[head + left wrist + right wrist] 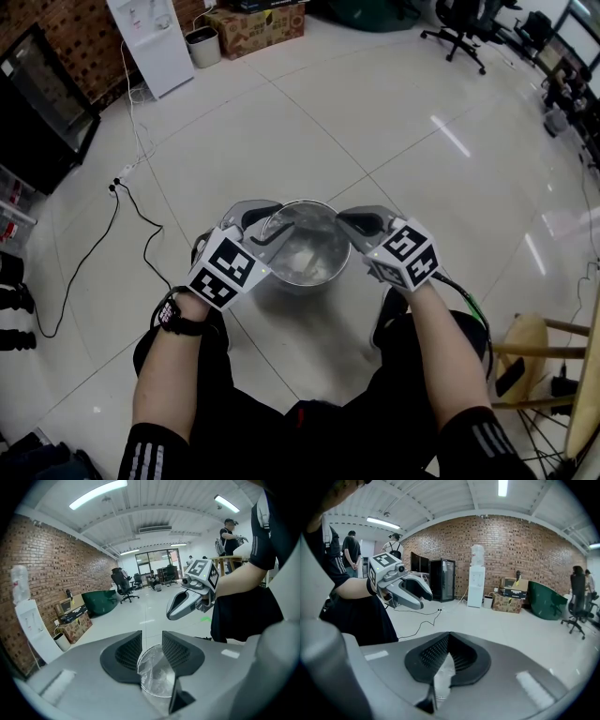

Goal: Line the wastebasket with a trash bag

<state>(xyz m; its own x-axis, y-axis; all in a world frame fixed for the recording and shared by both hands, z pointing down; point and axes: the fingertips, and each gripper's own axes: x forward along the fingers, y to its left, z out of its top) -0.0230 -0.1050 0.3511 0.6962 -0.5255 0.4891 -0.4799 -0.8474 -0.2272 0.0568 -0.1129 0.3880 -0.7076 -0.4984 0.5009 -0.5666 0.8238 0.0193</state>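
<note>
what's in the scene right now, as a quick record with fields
place: tiled floor
wastebasket: metal, upright, in front of the person
trash bag: clear film, inside the wastebasket
left tongs: jaws apart, bag film showing in the gap
right tongs: shut on the trash bag's film
bag folded over rim: cannot tell

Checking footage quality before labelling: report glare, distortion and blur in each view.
Head view: sharp, with bright glare streaks on the glossy floor; the clear trash bag in the wastebasket shines. Left gripper view: heavy fisheye, black corners, ceiling tubes blown out. Right gripper view: same fisheye; the brick wall bows.
</note>
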